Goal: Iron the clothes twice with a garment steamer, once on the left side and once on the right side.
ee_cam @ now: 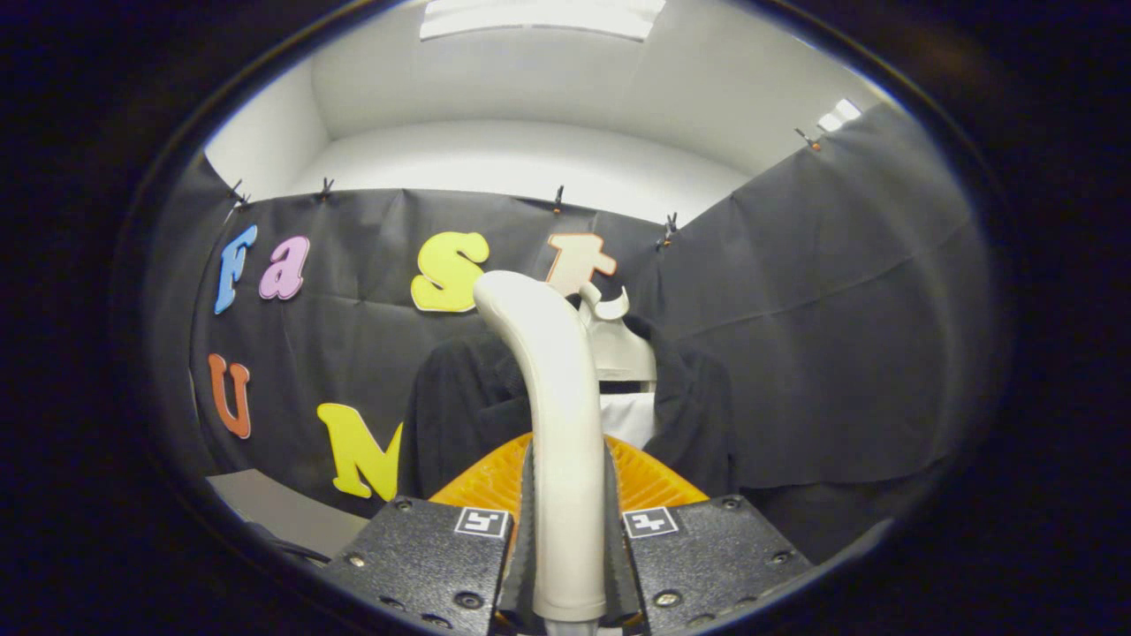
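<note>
My jaws (565, 530) are clenched on the handle of the garment steamer (558, 424): the pale, smooth handle stands between my two fingers (424, 556), and both of them press on it, one from each side, low on the handle near its bottom end. From there the handle rises upright and then bends a little to the left at its rounded top. The head of the steamer (614, 340) is just behind the top of the handle, on its right side, and it has a small curved hook on the upper part. Beyond my fingers, the clothes (451, 415) hang in front of the black cloth wall (795, 336): it is a dark jacket, and its shoulders spread to both sides of the handle. Between the two front edges of the jacket I see a white piece of fabric (629, 417), just under the steamer head. The steamer head is near the collar area of the jacket, but I cannot tell if it touches the fabric. An orange ribbed part (482, 481) shows just ahead of my fingers, on both sides of the handle. A pale flat surface (274, 503) lies low on the left, under the cloth wall.
</note>
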A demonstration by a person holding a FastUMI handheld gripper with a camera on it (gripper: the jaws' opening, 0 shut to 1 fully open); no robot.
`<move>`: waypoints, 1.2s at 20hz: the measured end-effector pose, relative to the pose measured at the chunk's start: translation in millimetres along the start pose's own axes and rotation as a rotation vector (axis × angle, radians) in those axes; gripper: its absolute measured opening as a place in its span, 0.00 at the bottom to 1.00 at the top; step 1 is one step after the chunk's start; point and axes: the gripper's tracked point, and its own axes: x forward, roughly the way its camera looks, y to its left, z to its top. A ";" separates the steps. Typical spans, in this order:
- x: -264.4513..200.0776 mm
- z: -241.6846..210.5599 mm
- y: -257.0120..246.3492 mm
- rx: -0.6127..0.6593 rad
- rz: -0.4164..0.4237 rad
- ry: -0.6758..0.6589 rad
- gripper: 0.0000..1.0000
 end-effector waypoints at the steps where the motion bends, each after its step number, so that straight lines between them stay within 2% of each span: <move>1: 3.4 -7.9 2.3 -0.010 -0.001 0.008 0.34; 6: 4.5 -42.6 14.5 -0.051 -0.033 0.037 0.34; 24: -66.2 -153.9 20.6 -0.074 -0.091 0.231 0.34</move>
